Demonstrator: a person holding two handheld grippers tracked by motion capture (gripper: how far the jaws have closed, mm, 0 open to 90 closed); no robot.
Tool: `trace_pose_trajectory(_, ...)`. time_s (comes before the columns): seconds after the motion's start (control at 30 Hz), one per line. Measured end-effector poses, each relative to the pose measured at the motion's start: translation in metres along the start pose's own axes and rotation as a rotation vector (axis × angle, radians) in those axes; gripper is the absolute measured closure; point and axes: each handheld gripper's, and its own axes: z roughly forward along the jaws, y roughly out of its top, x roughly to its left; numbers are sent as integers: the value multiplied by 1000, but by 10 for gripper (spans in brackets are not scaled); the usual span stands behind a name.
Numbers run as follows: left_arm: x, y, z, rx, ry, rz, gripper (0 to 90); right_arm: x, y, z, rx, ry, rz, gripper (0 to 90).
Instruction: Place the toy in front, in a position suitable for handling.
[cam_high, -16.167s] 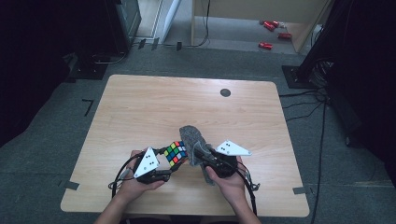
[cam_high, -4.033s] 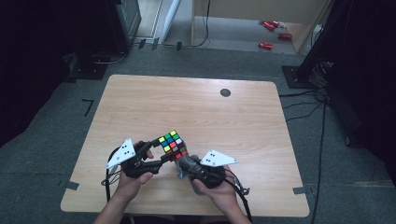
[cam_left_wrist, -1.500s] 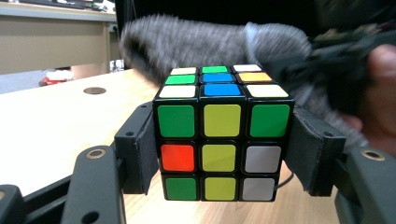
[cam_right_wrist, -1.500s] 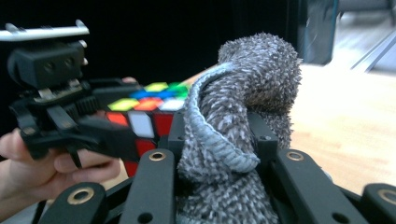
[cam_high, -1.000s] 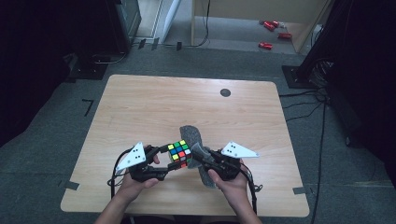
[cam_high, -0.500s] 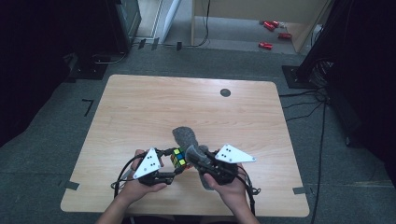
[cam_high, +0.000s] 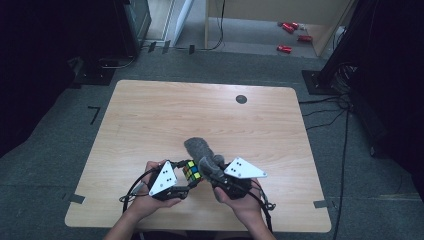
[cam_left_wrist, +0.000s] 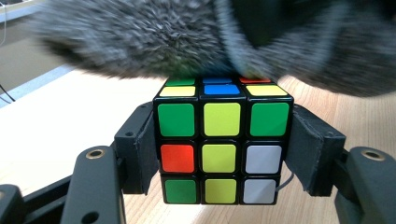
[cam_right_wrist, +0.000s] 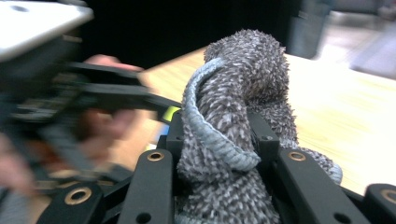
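While the left gripper (cam_left_wrist: 219, 154) is clamping the puzzle cube (cam_left_wrist: 222, 144) tight by its two side faces, the right gripper (cam_right_wrist: 217, 140) is pinching a bunched grey cloth (cam_right_wrist: 233, 135) and laying it over the cube's top. In the high view, cube (cam_high: 192, 171) and cloth (cam_high: 202, 155) are sitting together at lower centre, above the wooden table (cam_high: 165, 115)
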Motion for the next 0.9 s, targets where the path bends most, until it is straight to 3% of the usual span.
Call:
trace_pose_trajectory(0.07,0,0,-1,-3,6,1,352,11,1,3,-5,53,-38,686)
trace_pose_trajectory(0.13,2,1,-3,-11,15,-9,352,14,1,4,-3,43,-62,683)
trace_pose_trajectory(0.2,5,1,-5,-22,25,-30,352,3,1,2,-9,19,-9,684)
trace_pose_trajectory(0.27,9,2,-8,-36,39,-62,352,-12,-2,-2,-10,-47,46,687)
trace_pose_trajectory(0.33,17,1,-12,-91,56,-141,352,-26,-7,-6,-5,-100,92,689)
trace_pose_trajectory(0.37,24,0,-17,-144,57,-208,352,-29,-9,-6,5,-113,106,689)
trace_pose_trajectory(0.4,27,0,-20,-174,53,-241,352,-33,-13,-5,10,-120,124,689)
trace_pose_trajectory(0.47,35,0,-27,-235,18,-298,352,-33,-18,-2,-4,-91,149,688)
trace_pose_trajectory(0.53,38,-2,-29,-262,-45,-334,352,-28,-18,0,-50,-35,151,686)
trace_pose_trajectory(0.6,39,-3,-29,-271,-93,-347,352,-22,-16,0,-113,13,123,684)
trace_pose_trajectory(0.7,38,-3,-27,-264,-126,-352,352,-13,-14,-2,-154,16,62,685)
trace_pose_trajectory(0.8,42,-4,-30,-272,-139,-370,352,-17,-17,0,-138,76,85,692)
trace_pose_trajectory(0.9,48,-6,-35,-313,-140,-412,352,-18,-21,6,-72,113,80,693)
